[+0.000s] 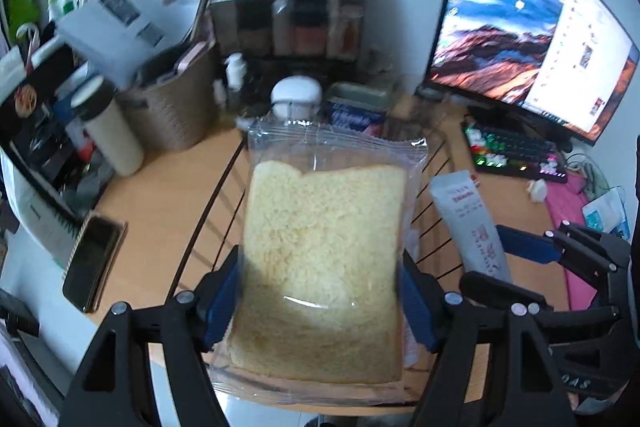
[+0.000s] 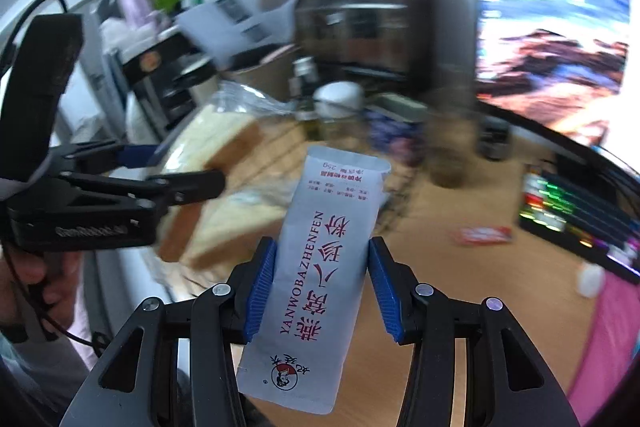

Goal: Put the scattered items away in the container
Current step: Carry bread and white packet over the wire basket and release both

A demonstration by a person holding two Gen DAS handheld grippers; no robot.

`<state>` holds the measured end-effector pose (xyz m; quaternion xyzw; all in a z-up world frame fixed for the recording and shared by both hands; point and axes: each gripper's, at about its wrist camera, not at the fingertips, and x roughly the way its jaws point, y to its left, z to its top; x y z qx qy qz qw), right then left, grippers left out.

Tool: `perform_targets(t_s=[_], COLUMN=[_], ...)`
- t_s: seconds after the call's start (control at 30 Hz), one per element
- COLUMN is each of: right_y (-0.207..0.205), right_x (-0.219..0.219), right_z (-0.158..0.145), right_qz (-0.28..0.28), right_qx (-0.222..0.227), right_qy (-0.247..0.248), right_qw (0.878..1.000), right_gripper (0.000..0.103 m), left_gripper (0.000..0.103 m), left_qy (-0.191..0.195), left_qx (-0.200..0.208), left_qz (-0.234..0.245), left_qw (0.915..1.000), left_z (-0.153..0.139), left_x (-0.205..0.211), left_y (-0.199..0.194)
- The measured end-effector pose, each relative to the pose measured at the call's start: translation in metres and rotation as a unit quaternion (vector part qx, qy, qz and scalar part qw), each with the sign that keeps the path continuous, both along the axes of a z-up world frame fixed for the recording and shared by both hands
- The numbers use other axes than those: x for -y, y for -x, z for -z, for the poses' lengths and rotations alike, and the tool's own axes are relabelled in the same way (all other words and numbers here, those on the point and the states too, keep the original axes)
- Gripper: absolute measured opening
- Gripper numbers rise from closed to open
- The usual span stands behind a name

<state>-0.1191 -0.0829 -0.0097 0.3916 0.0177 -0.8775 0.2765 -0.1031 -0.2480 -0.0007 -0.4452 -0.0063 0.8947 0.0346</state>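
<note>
We've got the bread bag [image 1: 320,267] clamped in the left gripper [image 1: 320,295], sachet [image 2: 320,267] in the right gripper [image 2: 322,287]. Carry both level over the wire basket [image 1: 436,227], release low.

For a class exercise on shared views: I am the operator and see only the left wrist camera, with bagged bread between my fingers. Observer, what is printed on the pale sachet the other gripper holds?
Observer: The sachet reads YANWOBAZHENFEN in red, with a small round cartoon logo near its lower end.
Operator: Is the right gripper really clamped on it?
Observer: Yes, the right gripper has both blue pads pressed on the sachet's long edges.
Operator: Anything loose left on the desk to my right?
Observer: A small red and white packet lies on the wooden desk near the keyboard.
Operator: And my own side?
Observer: From there, a hand shows under the left gripper, which holds the bread.
</note>
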Motion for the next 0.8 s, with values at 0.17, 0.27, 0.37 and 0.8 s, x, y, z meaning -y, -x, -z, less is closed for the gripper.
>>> perform_targets(t_s=[0.17, 0.27, 0.37, 0.8], right_y=[0.007, 0.015, 0.021, 0.026], right_x=[0.027, 0.029, 0.033, 0.012], right_z=[0.018, 0.022, 0.025, 0.017], right_qz=[-0.008, -0.001, -0.001, 0.033], right_qx=[0.018, 0.022, 0.027, 0.026], right_qy=[0.000, 0.007, 0.013, 0.023], right_qw=[1.000, 1.000, 1.000, 0.999], right_gripper=[0.048, 0.048, 0.049, 0.057], left_gripper=[0.076, 0.076, 0.078, 0.080], left_qy=[-0.013, -0.020, -0.016, 0.002], left_qx=[0.007, 0.004, 0.007, -0.018], left_qz=[-0.007, -0.011, -0.018, -0.020], left_qw=[0.9999, 0.9997, 0.9997, 0.9996], left_z=[0.012, 0.013, 0.014, -0.005], left_x=[0.013, 0.018, 0.022, 0.014], left_y=[0.000, -0.001, 0.000, -0.008])
